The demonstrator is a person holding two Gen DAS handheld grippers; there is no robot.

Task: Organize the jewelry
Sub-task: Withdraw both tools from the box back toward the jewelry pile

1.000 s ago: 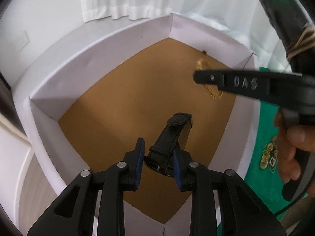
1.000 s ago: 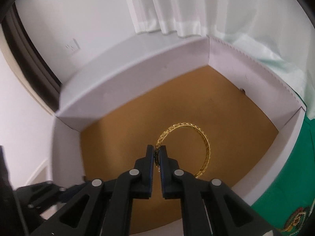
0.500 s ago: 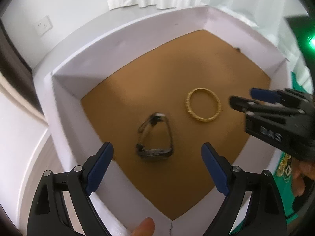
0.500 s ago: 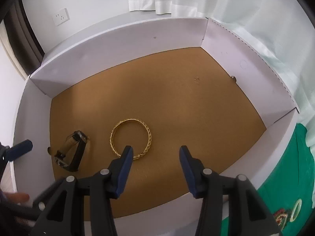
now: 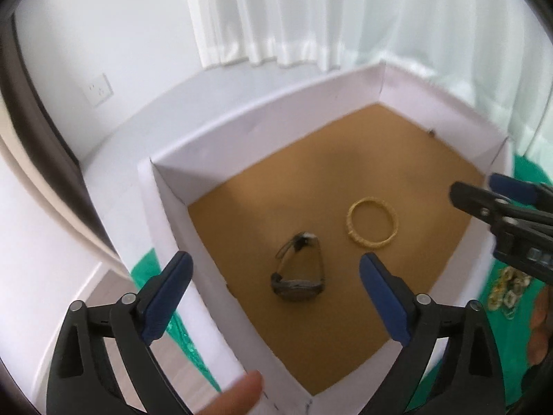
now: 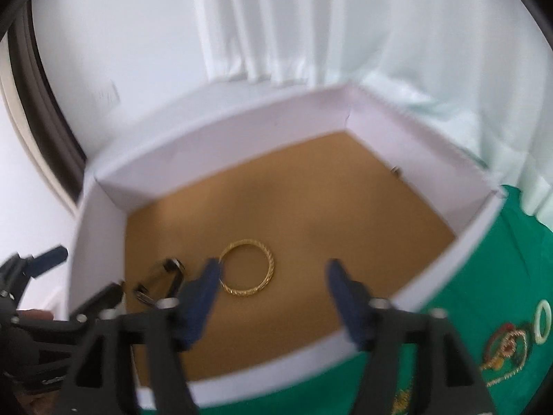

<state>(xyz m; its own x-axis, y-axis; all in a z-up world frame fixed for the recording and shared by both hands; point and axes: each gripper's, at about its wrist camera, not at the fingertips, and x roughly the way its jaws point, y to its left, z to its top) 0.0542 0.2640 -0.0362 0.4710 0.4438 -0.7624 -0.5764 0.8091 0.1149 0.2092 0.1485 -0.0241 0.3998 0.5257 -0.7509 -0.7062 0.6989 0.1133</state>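
A white box (image 5: pixel 172 204) with a brown floor holds a dark wristwatch (image 5: pixel 299 273) and a gold bangle (image 5: pixel 371 223) lying side by side, apart. My left gripper (image 5: pixel 274 278) is open and empty, raised above the box's near left wall. My right gripper (image 6: pixel 273 276) is open and empty, above the box's near wall, with the bangle (image 6: pixel 247 268) between its fingers in view and the watch (image 6: pixel 162 278) to the left. The right gripper also shows at the right edge of the left wrist view (image 5: pixel 497 200).
The box (image 6: pixel 449 252) stands on a green cloth (image 6: pixel 501 276). Gold jewelry pieces (image 6: pixel 506 346) and a pale ring (image 6: pixel 542 320) lie on the cloth right of the box. More gold pieces (image 5: pixel 508 287) show in the left wrist view. White curtain and wall stand behind.
Both grippers opened, leaving the watch and bangle on the box floor. Both have since pulled back and up, away from the box floor.
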